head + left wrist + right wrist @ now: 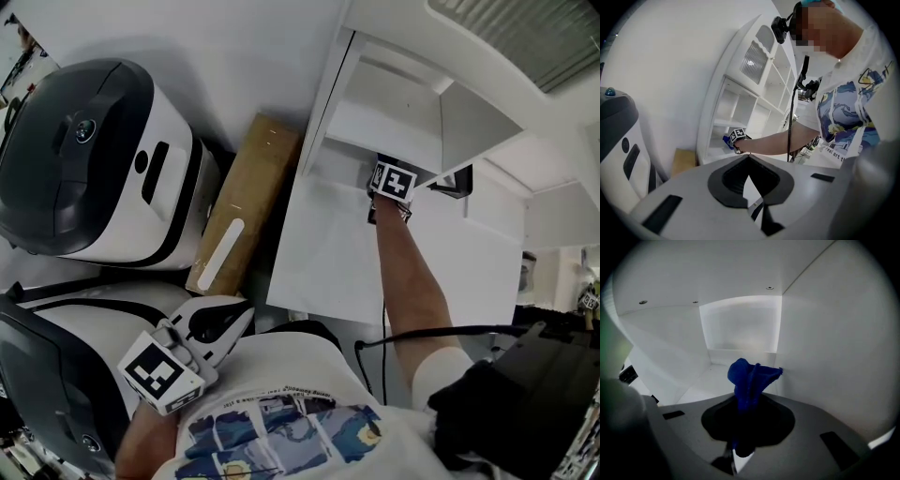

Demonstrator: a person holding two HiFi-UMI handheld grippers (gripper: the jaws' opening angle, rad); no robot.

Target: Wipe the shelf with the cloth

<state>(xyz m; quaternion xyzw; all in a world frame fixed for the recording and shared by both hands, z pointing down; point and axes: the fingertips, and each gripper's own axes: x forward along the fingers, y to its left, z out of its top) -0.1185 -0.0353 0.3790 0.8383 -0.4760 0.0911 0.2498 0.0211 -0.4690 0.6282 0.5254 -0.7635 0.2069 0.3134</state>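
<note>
Appliances fill the left of the head view: one bulky white machine with a dark lid (94,155) and a second like it (42,375) below, neither carrying a label that can be read. Beside them the left gripper (236,321) hangs close to the person's torso, its jaws brought together at the tips with nothing between them, taking no part in the job. A flat cardboard box (246,202) leans between the upper machine and the white shelf unit (323,253). The person's right arm reaches into one of the unit's lower compartments, near its left end, and there the right gripper (748,404) is clamped on the bunched blue cloth (751,378). The cloth stands up out of the jaws with one corner at or just beside the compartment's right wall, above the shelf board (701,380) near its back right corner. Whether it presses on a surface cannot be told. As a judgement, wiping is under way in this one compartment. No dust or streaks show, so how much is already clean is unclear, and the other compartments seen from the left gripper view probably remain. The only legible writing is on the person's printed T-shirt (843,126), where "real art" can be made out. The gripper cubes bear square markers only.
</note>
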